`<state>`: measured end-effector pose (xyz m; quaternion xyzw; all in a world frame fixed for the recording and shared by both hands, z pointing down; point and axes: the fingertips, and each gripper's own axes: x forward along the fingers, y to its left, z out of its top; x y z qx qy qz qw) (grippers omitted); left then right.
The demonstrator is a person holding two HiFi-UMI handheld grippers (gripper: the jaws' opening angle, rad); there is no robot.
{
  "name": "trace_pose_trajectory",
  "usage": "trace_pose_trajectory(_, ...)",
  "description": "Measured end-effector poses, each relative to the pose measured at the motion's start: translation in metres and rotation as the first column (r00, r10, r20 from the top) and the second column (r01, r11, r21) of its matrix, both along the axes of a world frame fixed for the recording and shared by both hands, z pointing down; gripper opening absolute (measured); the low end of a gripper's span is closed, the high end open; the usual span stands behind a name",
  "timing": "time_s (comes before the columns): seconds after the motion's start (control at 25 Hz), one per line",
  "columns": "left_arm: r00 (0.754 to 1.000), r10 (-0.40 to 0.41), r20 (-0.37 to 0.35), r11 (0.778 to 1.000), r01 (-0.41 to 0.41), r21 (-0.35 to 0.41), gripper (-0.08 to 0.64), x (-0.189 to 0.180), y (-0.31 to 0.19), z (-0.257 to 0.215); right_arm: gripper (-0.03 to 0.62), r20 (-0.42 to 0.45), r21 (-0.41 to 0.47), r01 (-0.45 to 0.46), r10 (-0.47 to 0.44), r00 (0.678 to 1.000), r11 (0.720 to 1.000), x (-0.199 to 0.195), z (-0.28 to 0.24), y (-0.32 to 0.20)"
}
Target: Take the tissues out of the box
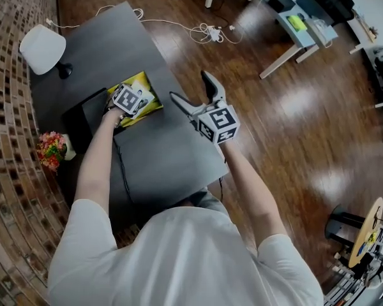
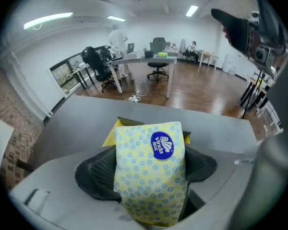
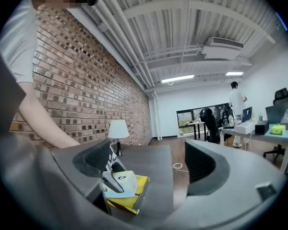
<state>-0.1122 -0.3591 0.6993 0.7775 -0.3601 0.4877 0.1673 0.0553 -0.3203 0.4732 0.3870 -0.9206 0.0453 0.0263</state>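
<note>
Your white shirt (image 1: 179,260) fills the foreground as both arms reach out over the dark table (image 1: 166,158). Closest to you, the right gripper (image 1: 188,86) hangs in the air above the table's near corner. Its fingers (image 3: 93,159) are spread wide with nothing between them, apparently kept clear in reserve while the other side works.

Further out, your left gripper (image 1: 133,104) is down on the yellow box (image 1: 147,83), which lies flat on the table. Its fingers (image 2: 98,169) are clamped on either flank of the tissue pack (image 2: 151,176), a soft yellow packet dotted with blue rings. The two-sided grip looks meant for drawing the packet straight out, though a hard squeeze could buckle it. The pack is not yet clear of the box, so the removal seems begun rather than finished.

Beyond, a white lamp (image 1: 43,46) stands at the table's far end.
</note>
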Motion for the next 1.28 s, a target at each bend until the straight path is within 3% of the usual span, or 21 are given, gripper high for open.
trace_pose_trajectory(0.28, 0.994, -0.098, -0.054, 0.983, 0.105, 0.148, 0.391, -0.016, 0.014, -0.042, 0.485, 0.006, 0.012, 0.043, -0.044, 0.999, 0.999, -0.023, -0.001, 0.019)
trace_pose_trajectory(0.56, 0.963, -0.194, -0.188, 0.933, 0.24, 0.267, 0.391, -0.027, 0.04, -0.095, 0.485, 0.038, 0.024, 0.044, -0.045, 0.998, 0.999, -0.029, -0.014, 0.034)
trace_pose_trajectory(0.96, 0.875, -0.286, -0.391, 0.801, 0.442, 0.404, 0.391, -0.052, 0.111, -0.174, 0.485, 0.043, 0.059, 0.086, -0.089, 0.995, 0.995, -0.045, -0.026, 0.064)
trace_pose_trajectory(1.28, 0.828, -0.329, -0.454, 0.672, 0.543, 0.504, 0.391, -0.083, 0.179, -0.219, 0.486, 0.087, 0.091, 0.084, -0.092, 0.992, 0.992, -0.063, -0.042, 0.09)
